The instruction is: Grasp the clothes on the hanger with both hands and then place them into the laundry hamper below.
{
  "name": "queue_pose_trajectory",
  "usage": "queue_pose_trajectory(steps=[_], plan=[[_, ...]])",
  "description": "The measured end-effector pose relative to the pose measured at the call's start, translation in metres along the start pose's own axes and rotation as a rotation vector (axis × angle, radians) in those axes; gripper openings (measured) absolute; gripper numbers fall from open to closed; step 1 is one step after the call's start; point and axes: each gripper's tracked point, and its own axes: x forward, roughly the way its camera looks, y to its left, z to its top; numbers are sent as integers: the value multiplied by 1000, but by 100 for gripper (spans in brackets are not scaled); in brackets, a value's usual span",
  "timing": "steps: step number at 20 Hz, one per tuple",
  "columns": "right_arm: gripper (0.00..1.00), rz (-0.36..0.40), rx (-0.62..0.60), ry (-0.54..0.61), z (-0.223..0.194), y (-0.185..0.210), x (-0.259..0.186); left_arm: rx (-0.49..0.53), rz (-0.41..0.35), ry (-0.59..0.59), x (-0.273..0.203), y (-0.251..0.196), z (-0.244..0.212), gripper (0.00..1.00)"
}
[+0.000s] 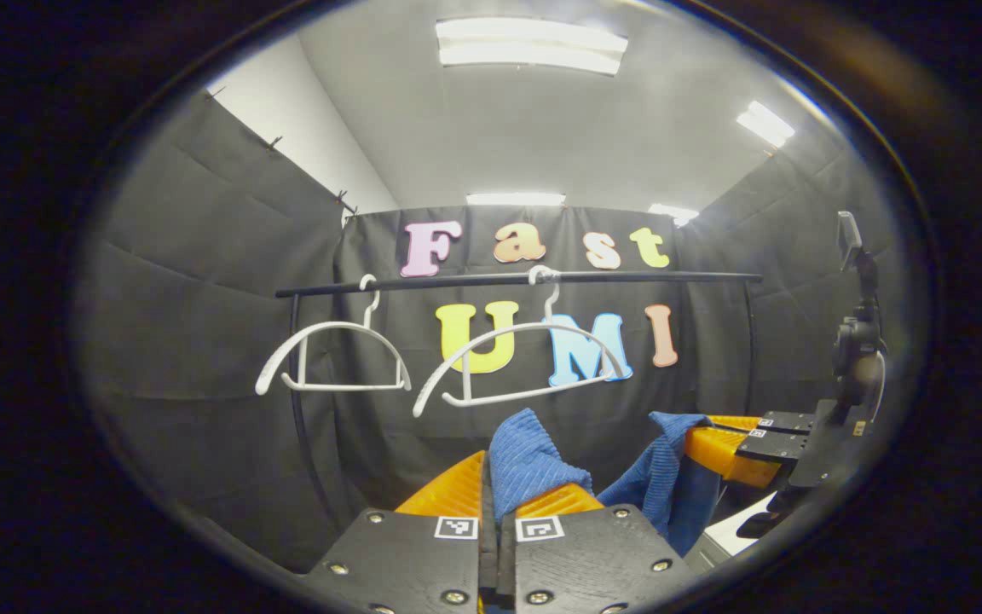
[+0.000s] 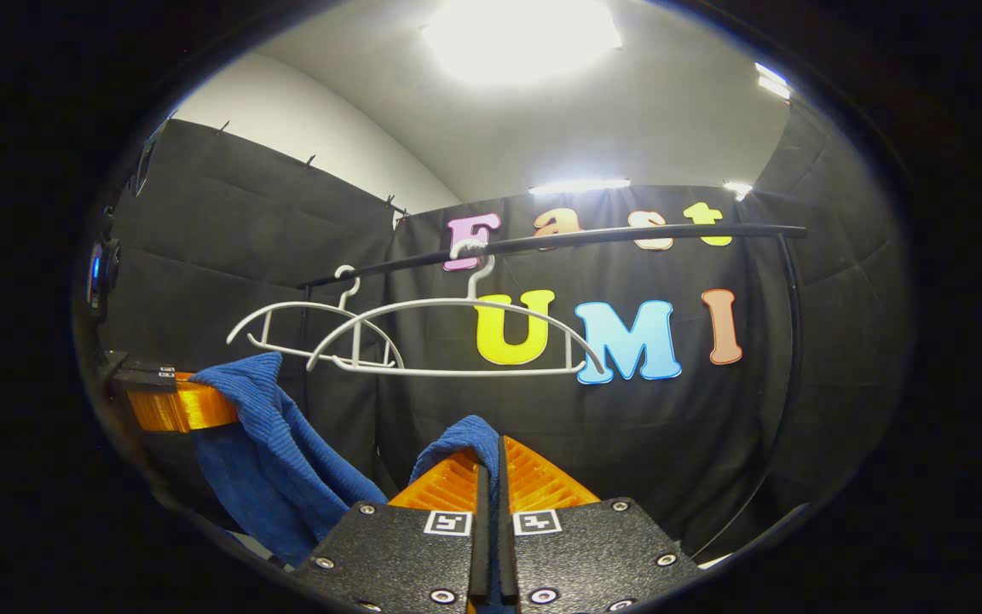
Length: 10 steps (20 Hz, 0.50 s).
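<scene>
A blue ribbed garment [image 1: 534,465] is off the hangers and hangs between my two grippers. In the left gripper view, my left gripper [image 1: 510,486] is shut on one bunched end of it, and my right gripper [image 1: 717,445] farther right pinches the other end [image 1: 661,477]. In the right gripper view, my right gripper [image 2: 491,465] is shut on a fold of the blue garment [image 2: 465,439], and the left gripper [image 2: 193,405] at the left holds the part that drapes down [image 2: 269,452]. Two white hangers [image 1: 333,358] [image 1: 525,358] hang bare on the rail above and behind the garment.
The black rail [image 1: 516,279] runs across in front of the booth's cloth wall, and its upright post [image 2: 789,341] stands at the right. A camera mount on a stand [image 1: 856,341] rises at the far right. A white surface [image 1: 738,533] shows low on the right.
</scene>
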Motion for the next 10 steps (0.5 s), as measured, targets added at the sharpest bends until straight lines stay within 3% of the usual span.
queue_pose_trajectory(steps=[5,10], plan=[[4,20,14,4,5,22,-12,-40,-25,-11,0,-3,-1,0],[4,23,5,92,-39,36,-20,-130,-16,74,1,-5,-52,1]])
